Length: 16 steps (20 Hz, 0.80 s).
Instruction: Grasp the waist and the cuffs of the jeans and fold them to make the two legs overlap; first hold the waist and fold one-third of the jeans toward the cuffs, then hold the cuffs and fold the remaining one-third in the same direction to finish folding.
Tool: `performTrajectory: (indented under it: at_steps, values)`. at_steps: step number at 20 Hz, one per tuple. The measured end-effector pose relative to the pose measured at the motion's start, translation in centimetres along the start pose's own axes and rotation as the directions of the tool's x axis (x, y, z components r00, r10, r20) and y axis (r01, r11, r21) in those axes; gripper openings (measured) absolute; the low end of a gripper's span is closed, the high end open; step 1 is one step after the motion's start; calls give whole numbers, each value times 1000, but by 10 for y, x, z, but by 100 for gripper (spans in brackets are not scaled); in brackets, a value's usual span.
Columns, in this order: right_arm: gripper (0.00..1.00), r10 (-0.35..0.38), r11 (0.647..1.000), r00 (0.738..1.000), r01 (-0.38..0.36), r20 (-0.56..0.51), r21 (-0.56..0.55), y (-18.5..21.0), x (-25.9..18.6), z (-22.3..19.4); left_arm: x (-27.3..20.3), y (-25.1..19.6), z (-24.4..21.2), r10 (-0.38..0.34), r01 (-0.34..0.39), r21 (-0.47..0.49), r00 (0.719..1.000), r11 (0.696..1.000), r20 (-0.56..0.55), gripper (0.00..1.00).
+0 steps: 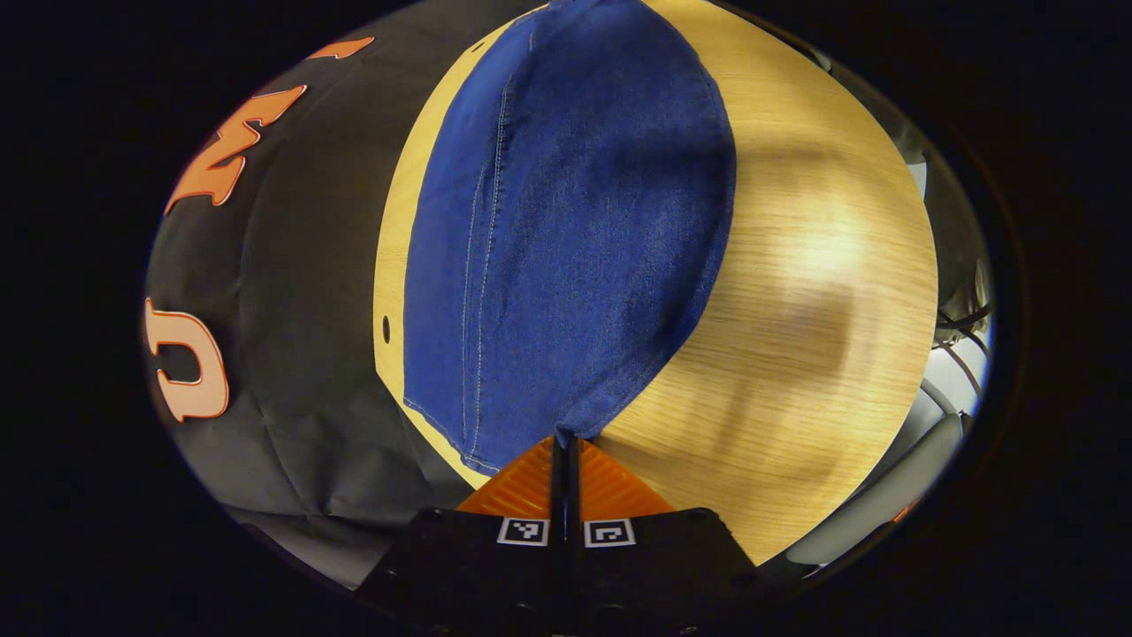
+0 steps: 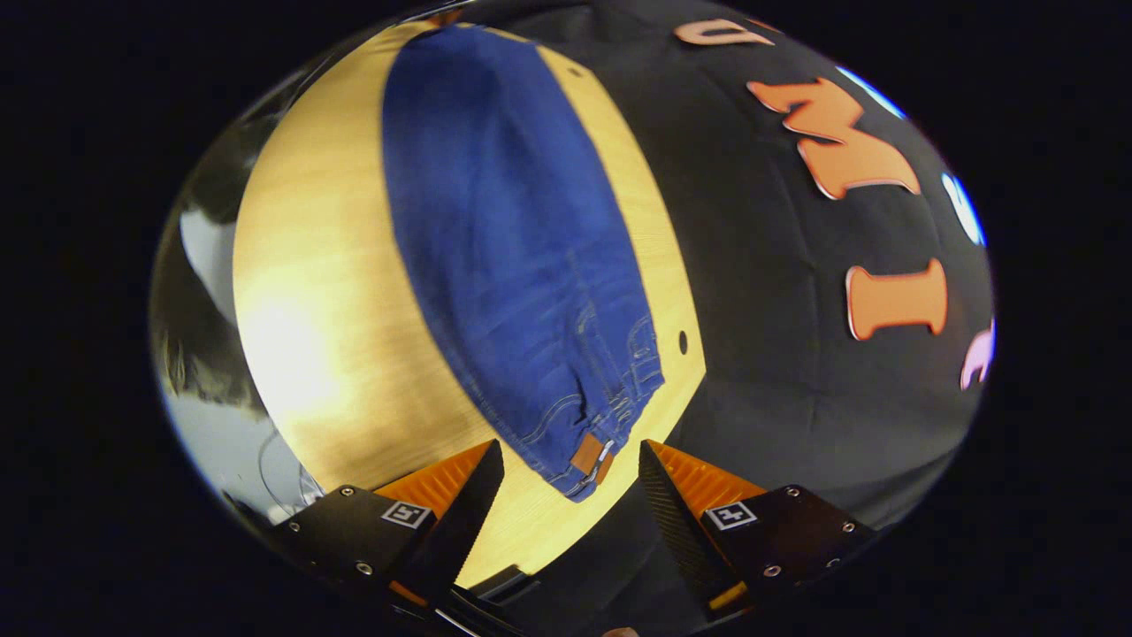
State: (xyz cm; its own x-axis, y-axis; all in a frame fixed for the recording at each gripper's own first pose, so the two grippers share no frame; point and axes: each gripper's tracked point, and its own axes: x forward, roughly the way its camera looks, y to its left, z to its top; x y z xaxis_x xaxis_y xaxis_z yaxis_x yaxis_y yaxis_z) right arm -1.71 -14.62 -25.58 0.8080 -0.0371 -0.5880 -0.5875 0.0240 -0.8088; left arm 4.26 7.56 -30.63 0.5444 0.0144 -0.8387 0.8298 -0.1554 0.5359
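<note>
Denim jeans (image 1: 566,239): left gripper (image 1: 566,447) pinches cuff; right gripper (image 2: 570,469) spread at waist.

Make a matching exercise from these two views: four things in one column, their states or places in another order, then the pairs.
Things:
1. left gripper
2. right gripper
3. jeans
4. table

States:
A. open, fingers either side of the waist corner
B. light wood, bearing the denim
C. shut on the cuff end
D. blue, lying lengthwise, legs overlapped

Pairs: 1-C, 2-A, 3-D, 4-B
</note>
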Motion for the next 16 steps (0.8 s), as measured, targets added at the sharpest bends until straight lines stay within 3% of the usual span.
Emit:
performTrajectory:
  at_steps: [5, 11, 16]
  values:
    - [97, 14, 989, 999, -19, -33, -148, 10, 35, -25, 2, 0, 5, -9, 9, -4, 1000, 1000, -11, 0]
    - [97, 45, 983, 999, -49, -24, -179, 18, 65, -22, 3, 1, 7, -12, 12, -16, 1000, 1000, -16, 0]
    - [94, 12, 984, 1000, -12, 1, -177, 7, 81, -11, 4, 1, 8, -20, 20, -18, 1000, 1000, -19, 0]
